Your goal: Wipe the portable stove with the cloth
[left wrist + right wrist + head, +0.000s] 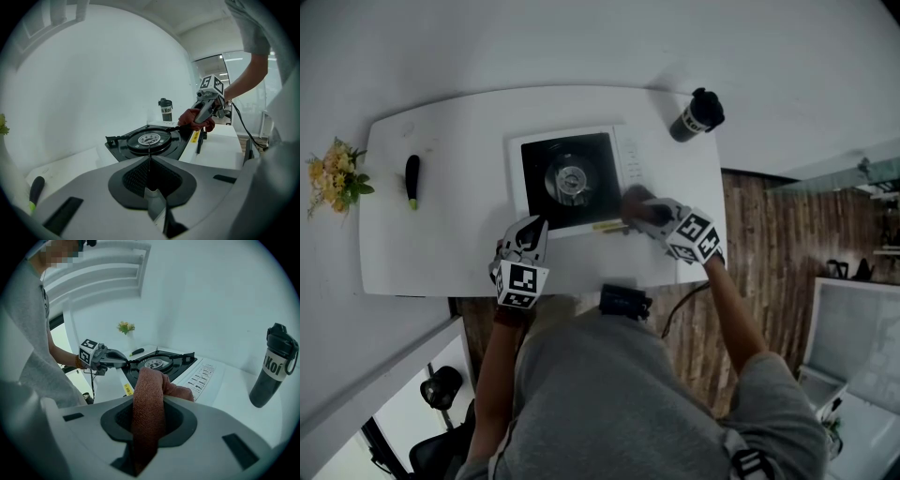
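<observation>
A white table (441,253) held a portable stove (572,178), black-topped with a white control strip along its right side. A dark bottle (697,114) stood beyond the stove's far right corner. The left gripper (536,228), jaws pressed together and empty, pointed at the stove's near left corner. The right gripper (645,212) pinched a reddish-brown cloth (149,399) at the stove's near right edge.
</observation>
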`<act>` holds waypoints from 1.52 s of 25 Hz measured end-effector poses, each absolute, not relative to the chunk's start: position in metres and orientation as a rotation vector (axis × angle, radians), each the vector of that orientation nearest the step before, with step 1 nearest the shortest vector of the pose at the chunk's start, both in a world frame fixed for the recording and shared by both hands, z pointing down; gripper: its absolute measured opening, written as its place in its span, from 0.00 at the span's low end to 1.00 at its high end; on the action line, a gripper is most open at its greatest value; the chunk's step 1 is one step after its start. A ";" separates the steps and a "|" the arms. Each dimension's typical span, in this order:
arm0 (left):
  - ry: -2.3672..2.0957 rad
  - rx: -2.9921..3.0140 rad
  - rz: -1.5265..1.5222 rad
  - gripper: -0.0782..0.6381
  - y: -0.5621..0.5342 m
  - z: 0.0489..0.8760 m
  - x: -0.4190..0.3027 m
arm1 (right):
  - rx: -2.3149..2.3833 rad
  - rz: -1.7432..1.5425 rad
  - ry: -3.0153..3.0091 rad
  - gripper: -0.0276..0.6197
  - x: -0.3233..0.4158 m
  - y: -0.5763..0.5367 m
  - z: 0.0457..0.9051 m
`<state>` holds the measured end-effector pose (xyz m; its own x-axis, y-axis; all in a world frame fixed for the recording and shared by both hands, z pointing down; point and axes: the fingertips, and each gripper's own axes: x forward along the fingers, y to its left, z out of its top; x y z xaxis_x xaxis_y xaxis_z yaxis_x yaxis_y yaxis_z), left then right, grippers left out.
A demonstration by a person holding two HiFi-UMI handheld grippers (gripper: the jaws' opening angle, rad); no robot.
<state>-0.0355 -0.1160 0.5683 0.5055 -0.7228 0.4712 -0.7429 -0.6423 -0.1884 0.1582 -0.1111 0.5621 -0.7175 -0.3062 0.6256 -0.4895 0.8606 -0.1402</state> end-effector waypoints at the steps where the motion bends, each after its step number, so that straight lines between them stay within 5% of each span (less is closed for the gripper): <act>1: -1.316 2.694 0.815 0.16 -0.116 0.568 -0.036 | 0.563 0.397 -2.422 0.18 0.158 -0.111 0.562; 14: -1.308 2.714 0.794 0.16 -0.115 0.567 -0.035 | 0.754 0.337 -2.536 0.19 0.165 -0.223 0.488; 25: -1.319 2.708 0.789 0.16 -0.116 0.567 -0.034 | 0.809 0.325 -2.216 0.19 0.147 -0.312 0.563; 38: -1.330 2.717 0.780 0.16 -0.115 0.567 -0.035 | 0.825 0.310 -2.151 0.16 0.128 -0.277 0.565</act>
